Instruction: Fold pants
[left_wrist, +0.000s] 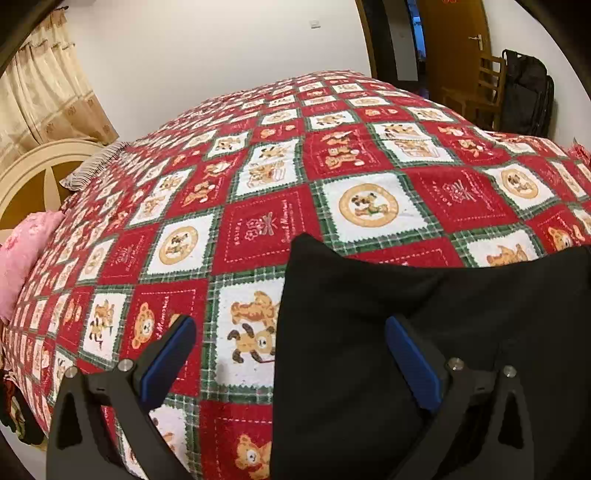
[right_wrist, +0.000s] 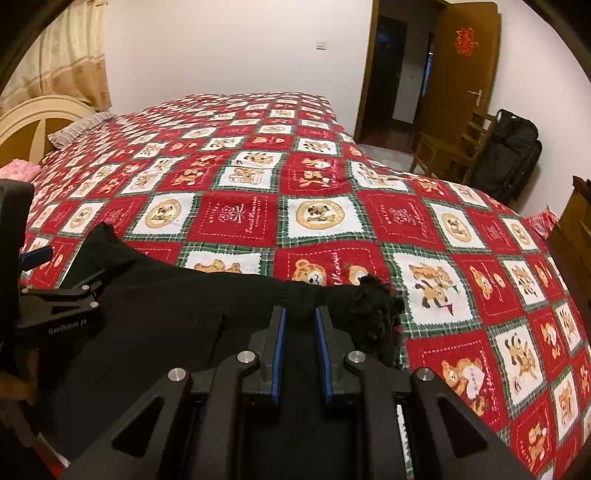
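Observation:
Black pants (left_wrist: 424, 332) lie on the red bear-patterned bedspread (left_wrist: 258, 184) at the near edge of the bed. My left gripper (left_wrist: 290, 332) is open wide over the pants' left edge, its left finger above the bedspread and its right finger above the cloth. In the right wrist view the pants (right_wrist: 177, 314) stretch from the left to a bunched end (right_wrist: 376, 314). My right gripper (right_wrist: 299, 314) is nearly closed, with black cloth pinched between its blue pads. The left gripper (right_wrist: 55, 295) shows at the far left there.
A pink pillow (left_wrist: 22, 266) and a striped pillow (left_wrist: 92, 166) lie by the cream headboard (left_wrist: 33, 173). A wooden chair (right_wrist: 450, 147) and a black bag (right_wrist: 513, 155) stand beside the open door (right_wrist: 458, 74). A wooden edge (right_wrist: 576, 236) is at the right.

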